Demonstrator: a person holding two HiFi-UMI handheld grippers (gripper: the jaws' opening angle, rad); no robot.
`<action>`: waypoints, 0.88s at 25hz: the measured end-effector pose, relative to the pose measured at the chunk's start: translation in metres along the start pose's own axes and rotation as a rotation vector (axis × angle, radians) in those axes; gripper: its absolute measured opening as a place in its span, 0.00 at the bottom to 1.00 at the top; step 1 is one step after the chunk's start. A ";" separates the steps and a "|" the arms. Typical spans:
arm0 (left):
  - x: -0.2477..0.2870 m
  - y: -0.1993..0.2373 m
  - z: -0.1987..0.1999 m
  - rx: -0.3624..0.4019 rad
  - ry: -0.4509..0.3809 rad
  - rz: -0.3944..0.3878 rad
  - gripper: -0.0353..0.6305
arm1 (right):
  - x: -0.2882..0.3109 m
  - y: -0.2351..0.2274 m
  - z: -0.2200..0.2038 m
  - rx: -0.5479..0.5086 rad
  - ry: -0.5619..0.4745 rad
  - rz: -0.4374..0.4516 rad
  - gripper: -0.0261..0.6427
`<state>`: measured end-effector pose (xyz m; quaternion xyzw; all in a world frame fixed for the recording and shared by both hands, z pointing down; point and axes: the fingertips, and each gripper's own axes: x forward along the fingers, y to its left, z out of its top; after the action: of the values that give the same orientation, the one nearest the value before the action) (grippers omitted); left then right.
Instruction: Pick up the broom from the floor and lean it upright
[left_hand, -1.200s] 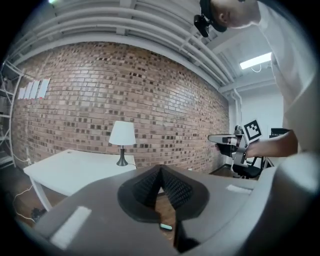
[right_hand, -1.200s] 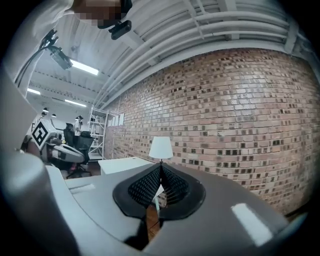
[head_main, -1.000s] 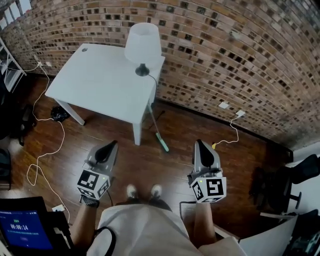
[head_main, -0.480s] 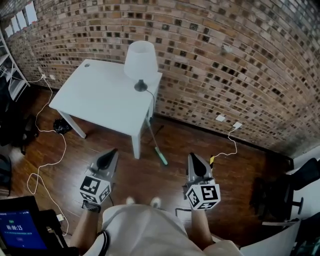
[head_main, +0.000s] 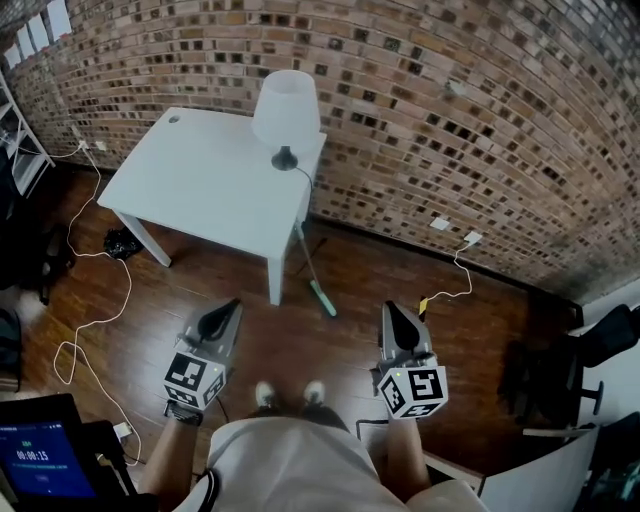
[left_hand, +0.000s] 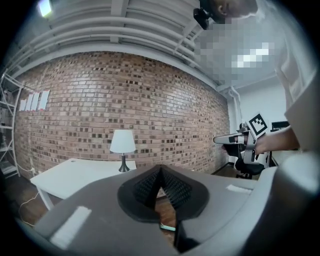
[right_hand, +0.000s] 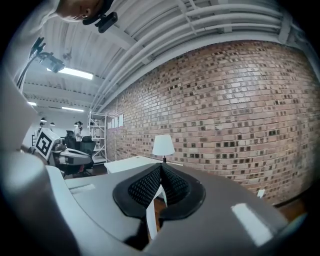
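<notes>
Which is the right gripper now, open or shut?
Shut: on the right gripper the jaw tips touch, with nothing between them.

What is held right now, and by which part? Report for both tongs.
Nothing is held. The left tongs and the right tongs are both shut with nothing between them. The broom is ahead by the table, untouched.

Dim light; ceiling strip lights (right_hand: 75, 73) glare; fisheye bends brick wall (head_main: 450, 120), corners black.

Teal-headed broom (head_main: 322, 298), white table (head_main: 200, 180)
</notes>
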<state>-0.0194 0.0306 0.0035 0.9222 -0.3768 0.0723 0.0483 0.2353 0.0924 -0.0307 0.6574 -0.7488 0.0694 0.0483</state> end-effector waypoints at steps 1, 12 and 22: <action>-0.004 -0.001 -0.002 0.005 0.006 -0.008 0.05 | -0.006 0.003 -0.001 0.005 -0.001 -0.009 0.06; -0.050 -0.068 -0.027 -0.011 0.019 -0.042 0.05 | -0.094 0.011 -0.029 0.085 0.001 -0.014 0.06; -0.149 -0.207 -0.022 0.051 -0.027 0.003 0.05 | -0.256 0.017 -0.057 0.060 -0.007 0.055 0.06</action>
<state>0.0189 0.2838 -0.0068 0.9236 -0.3766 0.0693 0.0197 0.2506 0.3549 -0.0171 0.6378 -0.7644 0.0906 0.0239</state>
